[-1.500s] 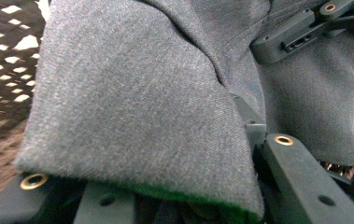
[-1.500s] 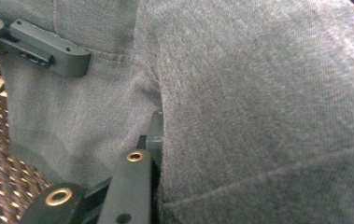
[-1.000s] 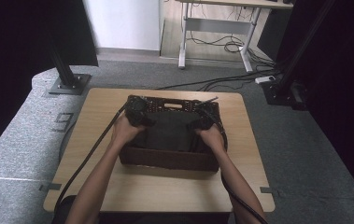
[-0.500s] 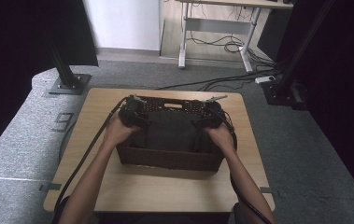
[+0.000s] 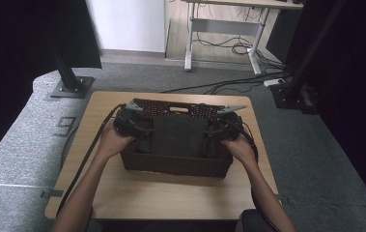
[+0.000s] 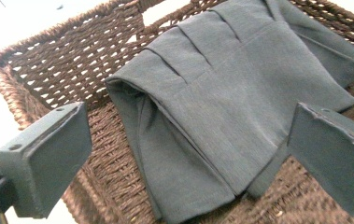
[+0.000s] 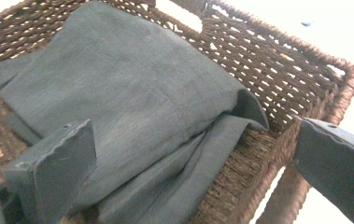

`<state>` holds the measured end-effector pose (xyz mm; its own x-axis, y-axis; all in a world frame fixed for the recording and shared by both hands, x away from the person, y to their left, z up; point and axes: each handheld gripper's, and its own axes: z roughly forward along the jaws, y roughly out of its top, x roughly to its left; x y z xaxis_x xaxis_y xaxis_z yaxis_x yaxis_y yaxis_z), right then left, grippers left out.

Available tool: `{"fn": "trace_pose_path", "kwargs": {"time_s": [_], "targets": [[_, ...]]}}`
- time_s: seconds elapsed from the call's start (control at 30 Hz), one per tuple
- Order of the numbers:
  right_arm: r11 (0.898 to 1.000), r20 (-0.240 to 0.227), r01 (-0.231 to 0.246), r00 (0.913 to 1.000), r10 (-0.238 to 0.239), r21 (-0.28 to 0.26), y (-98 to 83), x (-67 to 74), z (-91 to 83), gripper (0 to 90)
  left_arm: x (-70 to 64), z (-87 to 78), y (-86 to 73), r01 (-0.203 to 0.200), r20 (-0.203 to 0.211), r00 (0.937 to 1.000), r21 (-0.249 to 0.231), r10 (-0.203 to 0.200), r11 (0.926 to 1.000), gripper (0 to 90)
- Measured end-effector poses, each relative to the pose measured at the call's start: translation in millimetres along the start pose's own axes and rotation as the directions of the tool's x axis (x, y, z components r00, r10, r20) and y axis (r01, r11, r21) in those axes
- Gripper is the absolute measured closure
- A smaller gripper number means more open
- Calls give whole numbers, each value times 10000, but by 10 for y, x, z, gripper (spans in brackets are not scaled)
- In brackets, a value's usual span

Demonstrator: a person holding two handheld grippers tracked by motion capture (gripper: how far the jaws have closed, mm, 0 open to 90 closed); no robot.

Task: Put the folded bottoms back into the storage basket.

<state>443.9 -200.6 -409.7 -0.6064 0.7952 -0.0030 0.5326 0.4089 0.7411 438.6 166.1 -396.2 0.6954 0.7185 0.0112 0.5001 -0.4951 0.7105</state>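
A dark brown wicker basket (image 5: 175,165) stands in the middle of the wooden table. A folded dark grey cloth (image 5: 178,135) lies flat inside it. My left gripper (image 5: 144,130) hovers over the basket's left end and my right gripper (image 5: 214,133) over its right end, each held in a hand. Both sets of jaws have just been opening and now stand wide apart. In the left gripper view the cloth (image 6: 221,107) lies below the left gripper (image 6: 188,144), untouched by the pads. In the right gripper view the cloth (image 7: 118,93) likewise rests on the basket floor (image 7: 258,154) under the right gripper (image 7: 195,163).
The table (image 5: 171,198) has a bare wooden strip in front of the basket and narrow margins at its sides. Black stand bases (image 5: 72,87) sit on the grey carpet behind left and right. A desk frame with cables (image 5: 224,43) stands farther back.
Both hands have moved apart toward the basket's ends and risen slightly. The jaws have widened and the cloth now lies free in the basket.
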Motion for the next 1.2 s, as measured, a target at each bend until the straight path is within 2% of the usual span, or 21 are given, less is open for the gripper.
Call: {"fn": "trace_pose_path", "kwargs": {"time_s": [0.27,0.4,0.53,0.7,0.93,1.1,1.2], "targets": [[9993,-200,114,9997,-122,-361,-144,58,-243,0,-82,-248,-146,-167,-16,9999,-577,166,9982,0],[9982,-271,271,9992,-286,-530,-206,110,-359,0,-118,-329,-241,-346,-147,9993,-621,337,9975,0],[9968,-330,449,9983,-472,-664,-280,171,-459,0,-158,-400,-366,-436,-90,9990,-697,431,9966,0],[9950,-350,675,9969,-702,-735,-414,230,-541,0,-210,-470,-544,-379,6,9993,-896,381,9953,0],[9942,-277,923,9952,-939,-561,-686,263,-560,0,-270,-462,-844,-445,-39,9990,-838,443,9955,0],[9981,-643,309,9973,-343,-527,-938,245,-517,0,-288,-387,-1091,-346,-33,9994,-896,344,9954,0],[9983,-679,118,9976,-157,-569,-1091,234,-461,0,-283,-323,-1225,-278,-120,9996,-880,268,9957,0]]}}
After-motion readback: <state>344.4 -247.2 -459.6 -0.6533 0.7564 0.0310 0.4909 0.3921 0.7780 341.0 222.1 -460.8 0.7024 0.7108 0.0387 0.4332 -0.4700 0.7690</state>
